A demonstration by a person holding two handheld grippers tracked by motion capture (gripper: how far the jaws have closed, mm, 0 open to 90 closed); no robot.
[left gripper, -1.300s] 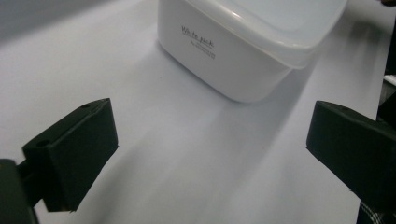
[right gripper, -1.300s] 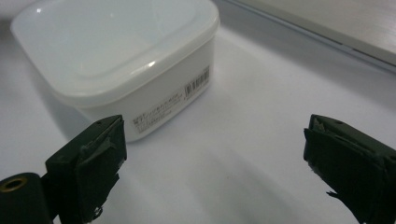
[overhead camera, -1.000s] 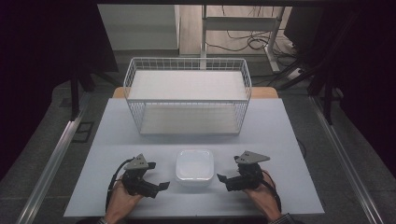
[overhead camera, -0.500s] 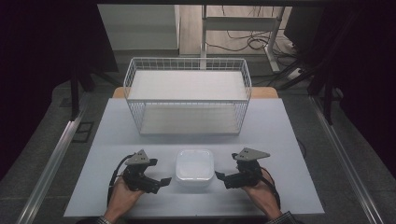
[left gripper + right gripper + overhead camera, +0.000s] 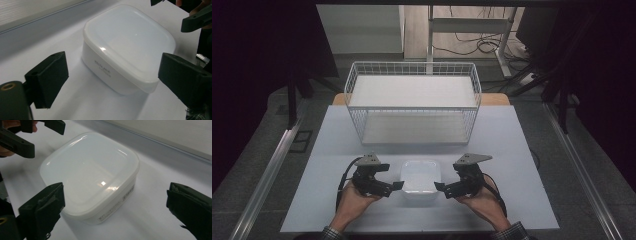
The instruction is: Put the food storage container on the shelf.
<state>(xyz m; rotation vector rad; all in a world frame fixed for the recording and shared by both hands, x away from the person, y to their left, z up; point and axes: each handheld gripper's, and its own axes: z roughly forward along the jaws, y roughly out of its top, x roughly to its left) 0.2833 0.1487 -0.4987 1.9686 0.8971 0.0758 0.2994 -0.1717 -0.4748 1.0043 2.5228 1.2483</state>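
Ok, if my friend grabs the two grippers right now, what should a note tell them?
Left gripper: open, jaws apart, right at the left side of the white lidded box, not gripping it.
Right gripper: open too, at the box's right side, nothing held.
Things: the box sits on the white table at the near edge, lid on, between both grippers. The white wire basket stands behind it, nothing in it as far as I can see.
Done: both grippers are lined up on the box.
Left: probably close on the box and lift it; where it goes is not clear, maybe the basket.
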